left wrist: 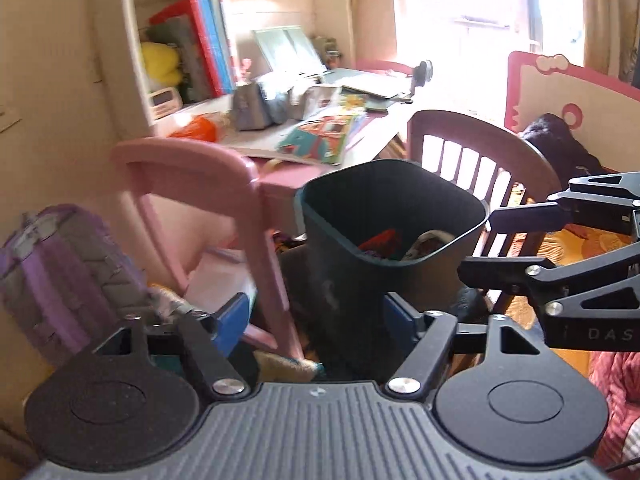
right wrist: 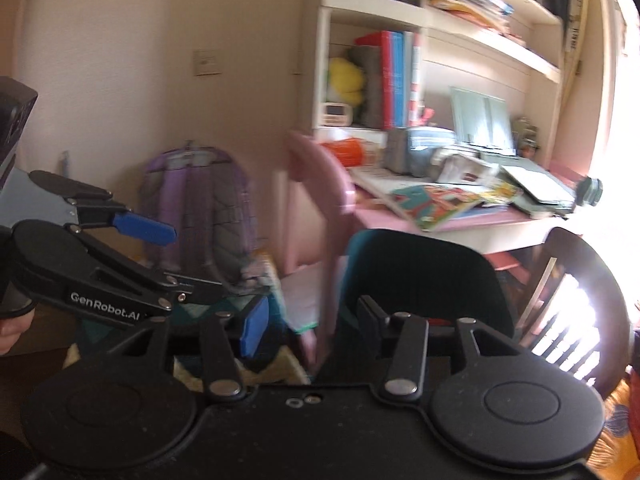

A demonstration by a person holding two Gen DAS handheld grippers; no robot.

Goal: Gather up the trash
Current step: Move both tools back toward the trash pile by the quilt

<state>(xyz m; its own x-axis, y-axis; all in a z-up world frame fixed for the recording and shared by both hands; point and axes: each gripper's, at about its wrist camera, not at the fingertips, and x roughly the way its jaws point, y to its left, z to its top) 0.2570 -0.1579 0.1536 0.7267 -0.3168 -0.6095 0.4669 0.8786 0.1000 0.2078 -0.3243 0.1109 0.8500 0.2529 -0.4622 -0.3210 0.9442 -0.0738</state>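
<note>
A dark waste bin point(left wrist: 340, 280) stands on the floor in front of the desk. Inside it lie a red piece of trash point(left wrist: 378, 240) and a pale crumpled piece point(left wrist: 430, 240). My left gripper point(left wrist: 316, 316) is open and empty, its blue pads point(left wrist: 232, 316) low in front of the bin's wall. My right gripper point(left wrist: 480, 246) comes in from the right beside the bin's rim, open with nothing between its fingers. In the right wrist view the bin point(right wrist: 420, 272) is just ahead of my right gripper point(right wrist: 312, 320), and my left gripper point(right wrist: 200, 260) hovers at the left.
A pink chair point(left wrist: 192, 168) stands left of the bin, with a purple backpack point(left wrist: 68, 264) beside it. A brown slatted chair point(left wrist: 472, 140) is behind the bin on the right. The desk point(right wrist: 460, 224) carries books, papers and an orange item point(left wrist: 198, 128). Shelves rise above it.
</note>
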